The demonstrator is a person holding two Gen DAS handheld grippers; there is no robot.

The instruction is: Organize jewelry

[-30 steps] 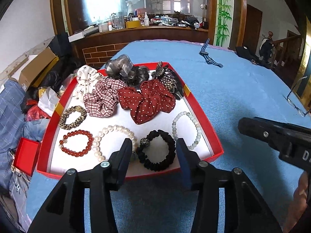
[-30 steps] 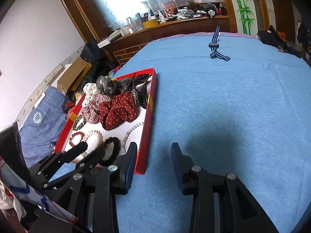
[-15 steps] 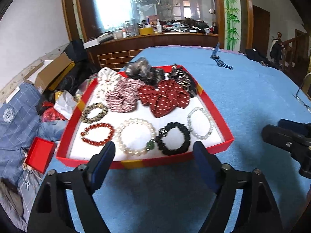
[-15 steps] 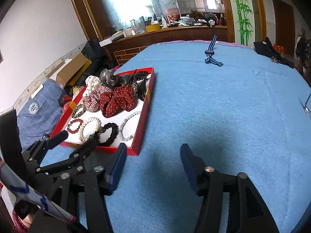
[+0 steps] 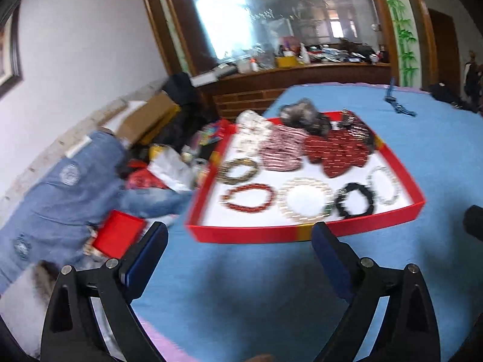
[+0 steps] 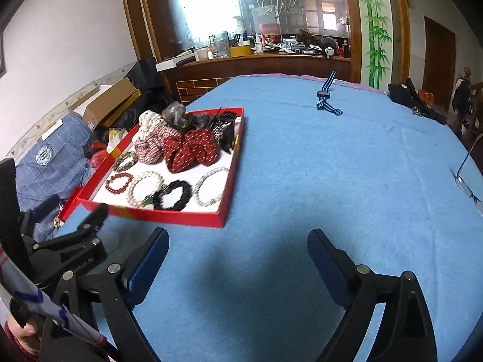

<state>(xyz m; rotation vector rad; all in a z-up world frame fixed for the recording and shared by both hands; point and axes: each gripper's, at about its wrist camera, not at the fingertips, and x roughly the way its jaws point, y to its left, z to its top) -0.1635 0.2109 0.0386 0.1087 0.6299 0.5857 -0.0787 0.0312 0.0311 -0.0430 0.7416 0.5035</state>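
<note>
A red tray [image 6: 169, 215] [image 5: 265, 232] with a white floor lies on the blue table cloth. It holds several bead bracelets in front, among them a red one [image 6: 118, 183], a pearl one [image 6: 145, 187], a black one [image 6: 172, 195] and a pale one [image 6: 211, 185]. Scrunchies sit behind, with a red dotted one [image 6: 193, 149]. My left gripper [image 5: 238, 241] is open and empty, short of the tray's front edge; it also shows in the right wrist view [image 6: 75, 235]. My right gripper [image 6: 237, 247] is open and empty over bare cloth, right of the tray.
A striped watch strap [image 6: 326, 98] lies far back on the cloth. Glasses [image 6: 465, 181] lie at the right edge. Left of the table are a blue garment [image 5: 60, 187], a small red box [image 5: 117, 238] and cardboard boxes [image 6: 108, 102]. A cluttered wooden counter [image 6: 256, 60] stands behind.
Both grippers have pulled back from the tray and opened wider. The left view has swung left and is blurred by motion.
</note>
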